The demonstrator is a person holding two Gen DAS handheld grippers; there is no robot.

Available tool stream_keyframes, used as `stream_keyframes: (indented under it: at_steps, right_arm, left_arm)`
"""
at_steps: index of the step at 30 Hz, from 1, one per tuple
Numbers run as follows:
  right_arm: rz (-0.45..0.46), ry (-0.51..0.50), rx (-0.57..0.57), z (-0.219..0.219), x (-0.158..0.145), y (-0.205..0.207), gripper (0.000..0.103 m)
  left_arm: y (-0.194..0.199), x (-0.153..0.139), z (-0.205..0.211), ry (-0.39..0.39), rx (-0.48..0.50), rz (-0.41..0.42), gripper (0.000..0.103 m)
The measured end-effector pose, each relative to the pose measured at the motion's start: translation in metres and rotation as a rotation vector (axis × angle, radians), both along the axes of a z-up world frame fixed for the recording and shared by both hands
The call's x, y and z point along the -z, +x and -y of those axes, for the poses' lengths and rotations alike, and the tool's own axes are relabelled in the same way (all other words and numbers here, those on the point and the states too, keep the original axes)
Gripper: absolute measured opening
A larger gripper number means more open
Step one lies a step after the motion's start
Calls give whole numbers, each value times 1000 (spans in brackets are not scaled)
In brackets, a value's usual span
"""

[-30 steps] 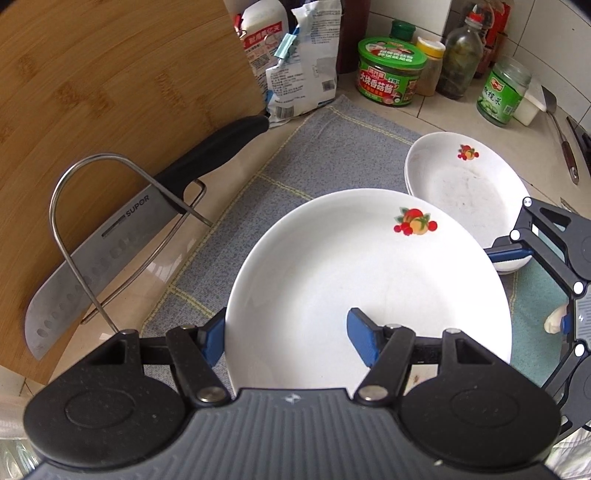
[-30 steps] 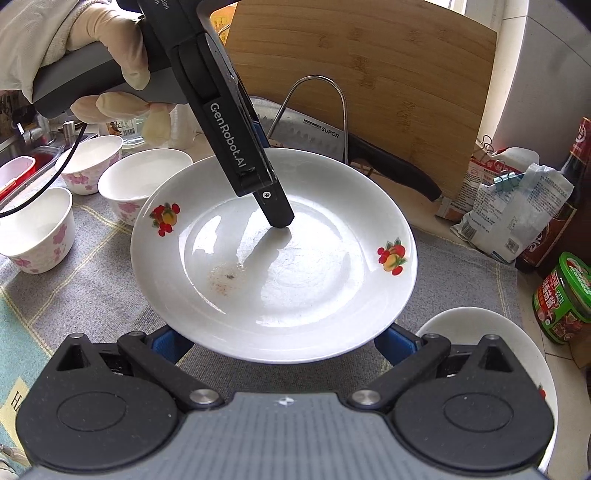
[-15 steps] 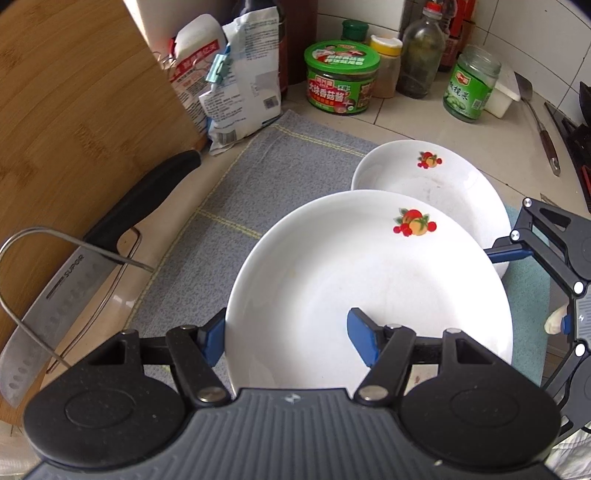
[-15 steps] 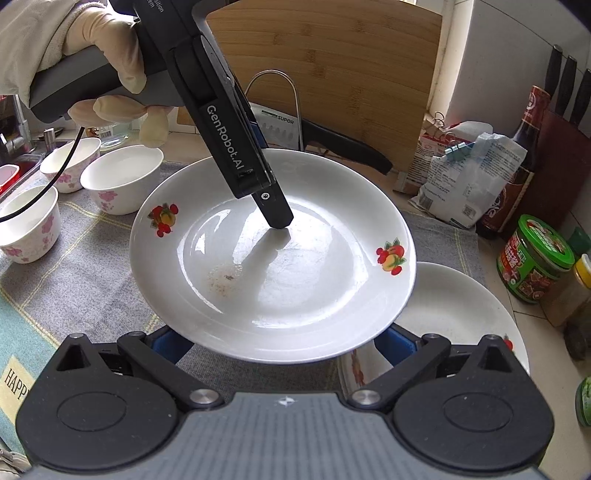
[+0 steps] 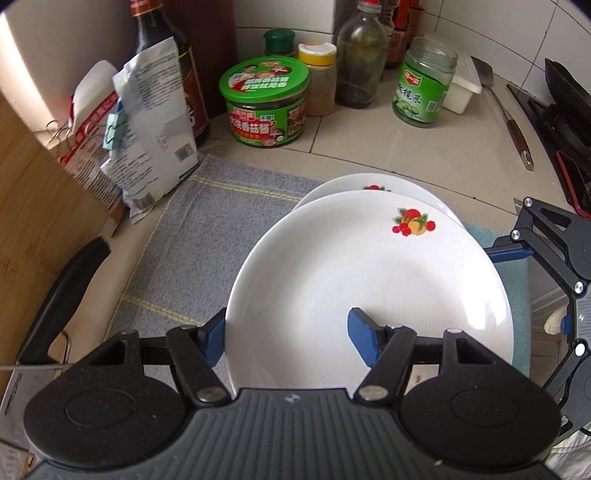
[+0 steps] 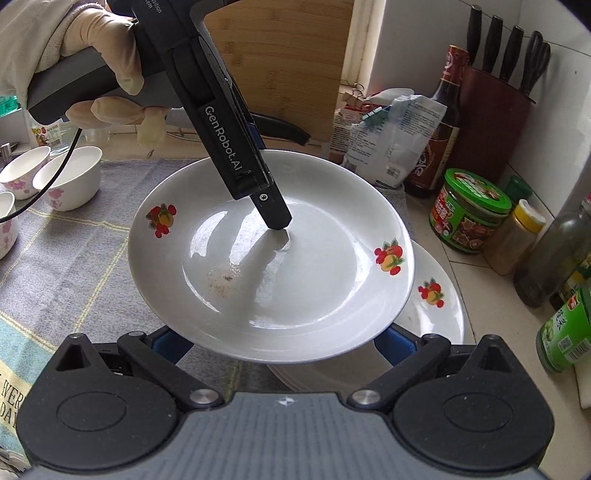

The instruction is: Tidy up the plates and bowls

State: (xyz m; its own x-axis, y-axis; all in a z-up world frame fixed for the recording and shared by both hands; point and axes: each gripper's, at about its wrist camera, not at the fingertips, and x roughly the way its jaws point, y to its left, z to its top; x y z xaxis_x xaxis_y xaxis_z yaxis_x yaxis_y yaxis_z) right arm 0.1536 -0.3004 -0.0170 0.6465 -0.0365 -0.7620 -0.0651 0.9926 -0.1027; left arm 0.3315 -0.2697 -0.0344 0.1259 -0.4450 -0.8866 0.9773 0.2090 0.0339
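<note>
Clamped on the left gripper (image 5: 288, 334), the fruit-print plate (image 5: 369, 288) has swung over the stacked plate (image 6: 439, 306) ahead, ready for lowering.

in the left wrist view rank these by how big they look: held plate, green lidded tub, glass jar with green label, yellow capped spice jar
1. held plate, nearest the camera
2. green lidded tub
3. glass jar with green label
4. yellow capped spice jar, partly hidden behind the tub

White tiled wall (image 5: 480, 22) behind a beige countertop (image 5: 424, 155) (daylit)
</note>
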Motion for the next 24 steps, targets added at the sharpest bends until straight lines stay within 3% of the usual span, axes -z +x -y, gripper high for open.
stream_keyframes:
  at_steps: [11,24]
  right_arm:
    - [-20,-7,126,31,3,-12,103]
    - [-43,31,157,40,6,-14,103]
  left_arm:
    - [-11,11,49,1,107,-19,67]
    - [-11,24,59,14,116,-48,67]
